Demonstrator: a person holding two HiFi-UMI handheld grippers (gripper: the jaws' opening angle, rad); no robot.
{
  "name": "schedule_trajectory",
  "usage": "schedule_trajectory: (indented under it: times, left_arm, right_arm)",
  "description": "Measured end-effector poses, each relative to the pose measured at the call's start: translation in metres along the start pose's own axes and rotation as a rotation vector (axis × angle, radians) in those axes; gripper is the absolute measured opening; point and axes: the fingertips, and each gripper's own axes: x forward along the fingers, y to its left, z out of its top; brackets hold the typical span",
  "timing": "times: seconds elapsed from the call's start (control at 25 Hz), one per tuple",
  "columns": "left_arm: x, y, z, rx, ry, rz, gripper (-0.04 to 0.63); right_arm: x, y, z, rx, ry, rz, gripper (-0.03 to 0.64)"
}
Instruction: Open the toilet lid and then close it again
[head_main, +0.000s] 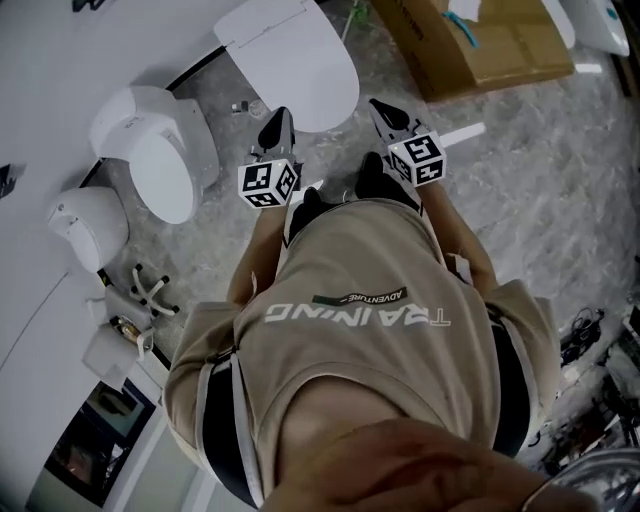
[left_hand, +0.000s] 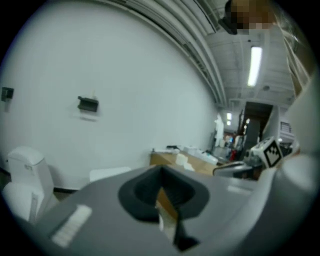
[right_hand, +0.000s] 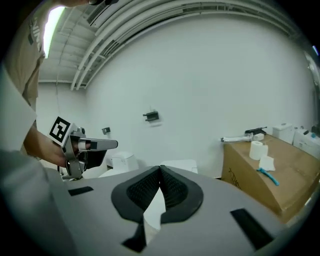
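A white toilet stands on the floor ahead of me, and its lid lies down flat. Both grippers are held side by side above the floor, short of the toilet's front edge and touching nothing. The left gripper has its jaws together with nothing between them, and its own view shows the dark pads meeting at the tip. The right gripper is likewise shut and empty, its ribbed pads closed at the tip. The toilet's top peeks over the right jaws.
Two more white toilets stand to the left along the white wall. An open cardboard box with a paper roll sits at the right. Cables and gear lie at the lower right.
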Motion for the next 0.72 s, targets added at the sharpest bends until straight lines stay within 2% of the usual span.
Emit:
schedule_trajectory:
  times: [0.12,0.36,0.44,0.56,0.64,0.72]
  left_arm:
    - [0.004,0.007,-0.006,-0.036,0.025,0.084,0.003]
    - [-0.003,0.031,-0.023,-0.053,0.092,0.161,0.003]
    - [-0.002,0.042,-0.023,-0.048,0.097,0.166,0.003]
    - [0.002,0.052,-0.024,-0.002,0.100,0.144,0.003]
    - [0.007,0.057,-0.024,0.025,0.104,0.123,0.003]
    - [0.014,0.061,-0.021,0.022,0.092,0.095,0.003]
  right_arm:
    - [0.019,-0.012,0.002,-0.023,0.035,0.090,0.011]
    - [0.057,-0.014,-0.009,-0.054,0.115,0.179,0.011]
    - [0.068,-0.007,-0.014,-0.073,0.146,0.196,0.011]
    - [0.077,0.009,-0.014,-0.102,0.167,0.213,0.011]
    - [0.080,0.016,-0.011,-0.086,0.174,0.204,0.011]
    - [0.081,0.020,-0.006,-0.067,0.177,0.182,0.011]
